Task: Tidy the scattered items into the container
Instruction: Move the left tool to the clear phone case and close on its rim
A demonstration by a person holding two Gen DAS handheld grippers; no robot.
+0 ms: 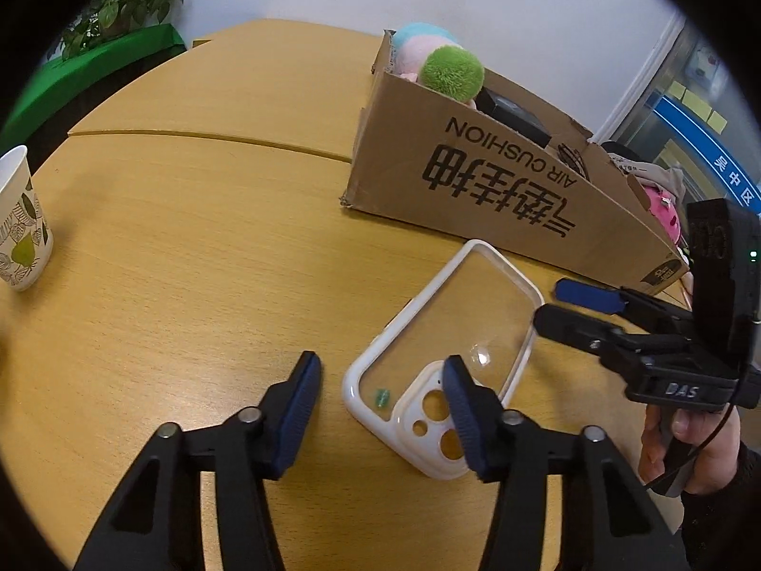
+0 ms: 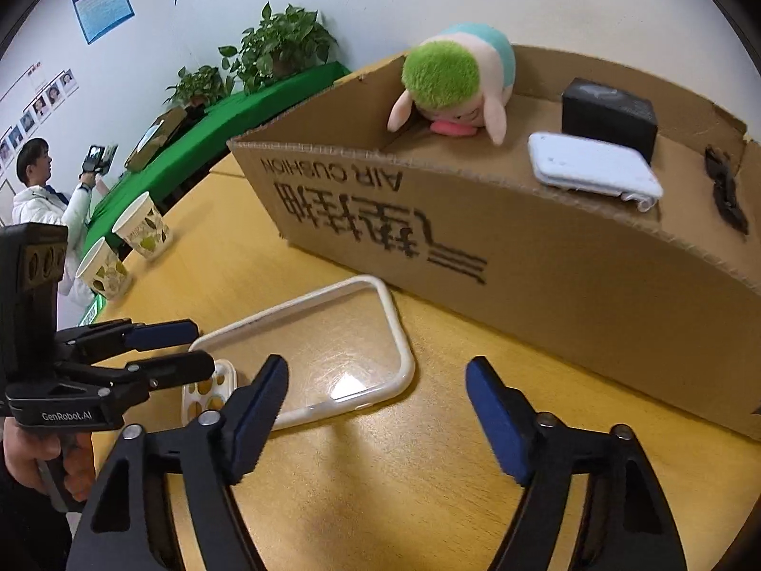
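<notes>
Here the phone case (image 1: 440, 357), light, thin, slippery, is lying flat by the box (image 1: 499, 181); its rim is offering purchase. The left gripper (image 1: 380, 380) and the right gripper (image 2: 375, 380) are hovering part-open, holding nothing.

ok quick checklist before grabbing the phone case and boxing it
1. Phone case lies flat on the table, free to lift: ok.
2. Left hand-held gripper open, with the case's camera end under one finger: ok.
3. Right hand-held gripper open, nothing between its fingers: ok.
4. Cardboard box open on top: ok.
5. Free space in the box beside the plush toy: cannot tell.
</notes>
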